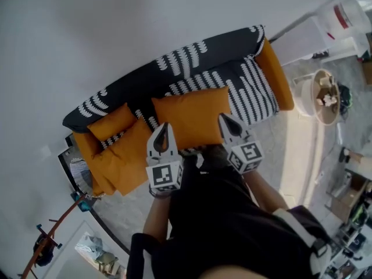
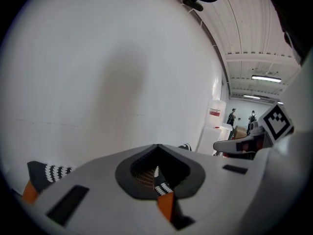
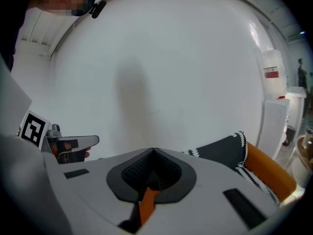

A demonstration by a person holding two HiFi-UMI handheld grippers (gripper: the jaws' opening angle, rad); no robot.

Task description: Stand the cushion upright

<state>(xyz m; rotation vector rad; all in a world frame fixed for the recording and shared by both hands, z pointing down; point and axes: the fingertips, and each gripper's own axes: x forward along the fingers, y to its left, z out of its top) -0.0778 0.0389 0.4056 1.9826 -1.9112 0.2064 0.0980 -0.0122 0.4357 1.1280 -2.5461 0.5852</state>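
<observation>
A large orange cushion (image 1: 192,116) lies on the seat of a black-and-white patterned sofa (image 1: 192,54). My left gripper (image 1: 163,128) hangs over the cushion's near left corner, jaws shut and empty. My right gripper (image 1: 224,119) is at the near right corner, also shut with nothing in it. In the left gripper view the shut left gripper (image 2: 156,156) points at the white wall, and only a sliver of orange and patterned fabric shows below the tips. The right gripper view shows the shut right gripper (image 3: 153,153), with the sofa's back (image 3: 222,153) and orange armrest (image 3: 269,173) to its right.
Two more orange cushions (image 1: 112,122) (image 1: 125,160) sit at the sofa's left end. An orange armrest (image 1: 276,74) closes the right end. A round white side table (image 1: 322,95) and a white cabinet (image 1: 325,28) stand to the right. People (image 2: 233,116) stand far off.
</observation>
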